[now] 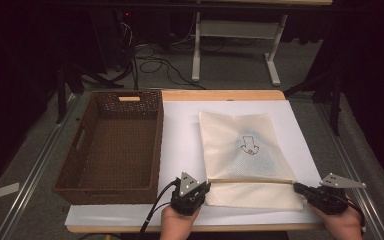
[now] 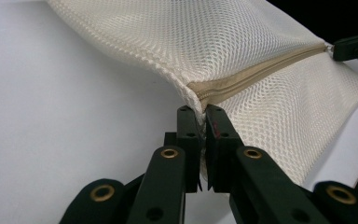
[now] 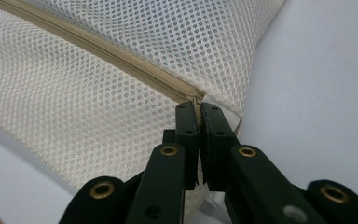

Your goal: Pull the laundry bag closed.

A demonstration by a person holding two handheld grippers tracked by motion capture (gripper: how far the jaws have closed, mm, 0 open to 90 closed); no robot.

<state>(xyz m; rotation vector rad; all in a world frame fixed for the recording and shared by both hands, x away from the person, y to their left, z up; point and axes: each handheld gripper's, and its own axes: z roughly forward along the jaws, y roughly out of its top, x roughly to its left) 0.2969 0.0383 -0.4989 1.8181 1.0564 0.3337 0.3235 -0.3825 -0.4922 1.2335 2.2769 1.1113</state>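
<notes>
A cream mesh laundry bag (image 1: pixel 247 155) lies flat on the white sheet (image 1: pixel 185 135) that covers the table (image 1: pixel 220 95), to the right of centre in the high view. A beige zipper (image 1: pixel 250 181) runs straight across the bag near its front edge, from 9 o'clock to 3 o'clock, and a blue arrow-like print (image 1: pixel 249 145) shows through the mesh higher up.

The left gripper (image 1: pixel 204 186) sits at the bag's front left corner, at about 9 o'clock from the zipper's middle. In the left gripper view its jaws are pressed together on the bag's edge just where the zipper (image 2: pixel 256 74) ends, with a pinch of mesh (image 2: pixel 205 46) rising between them.

The right gripper (image 1: pixel 298 187) is at the other end of the zipper, at 3 o'clock from its middle. In the right gripper view its jaws are closed on the zipper's end (image 3: pixel 193 100), probably on the small metal pull, though the pull itself is mostly hidden between the pads. The bag thus lies stretched between the two grippers, at roughly 12 o'clock from both hands.

A brown wicker basket (image 1: pixel 80 170) stands on the table's left half, at 9 o'clock from the bag and just beside it, not touching it.
</notes>
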